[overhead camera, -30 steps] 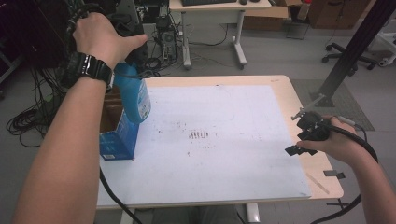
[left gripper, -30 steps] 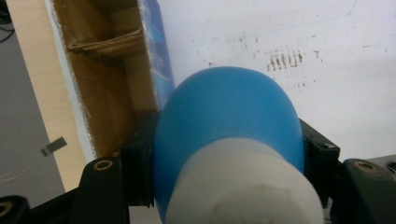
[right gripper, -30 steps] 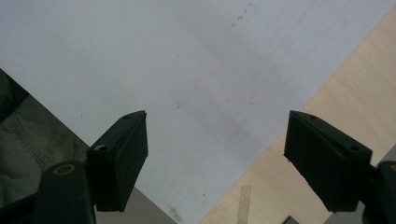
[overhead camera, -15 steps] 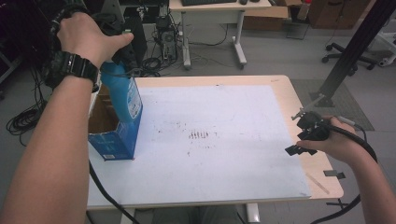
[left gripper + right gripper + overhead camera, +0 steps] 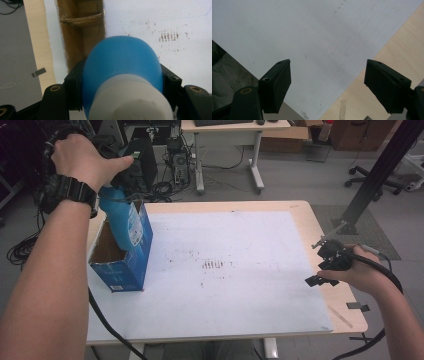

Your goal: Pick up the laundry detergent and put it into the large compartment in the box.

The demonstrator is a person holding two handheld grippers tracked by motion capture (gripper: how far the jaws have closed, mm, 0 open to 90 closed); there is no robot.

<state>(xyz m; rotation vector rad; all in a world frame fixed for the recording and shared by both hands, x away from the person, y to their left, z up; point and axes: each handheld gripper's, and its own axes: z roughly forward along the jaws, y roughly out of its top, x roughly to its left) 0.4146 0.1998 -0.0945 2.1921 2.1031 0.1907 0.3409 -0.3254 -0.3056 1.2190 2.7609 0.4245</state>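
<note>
A blue plastic bottle (image 5: 122, 222) with a white cap (image 5: 130, 100) hangs cap-up over an open blue cardboard box (image 5: 123, 270) at the table's left side; its lower end dips into the box's opening. My left gripper (image 5: 122, 82) is shut on the bottle just below the cap, jaws pressed on both sides. The box's brown inside (image 5: 82, 32) lies beyond the bottle in the left gripper view. My right gripper (image 5: 325, 270) rests low at the table's right edge, jaws wide apart with nothing between them (image 5: 327, 85).
A white sheet (image 5: 225, 265) with dark smudges covers most of the wooden table (image 5: 310, 220). Bits of tape (image 5: 357, 306) stick to the wood near the right gripper. Cables, a desk and a black post stand on the floor beyond the table.
My left gripper has carried the bottle left and back over the box, and the box has shifted leftward. The right gripper has stayed still.
</note>
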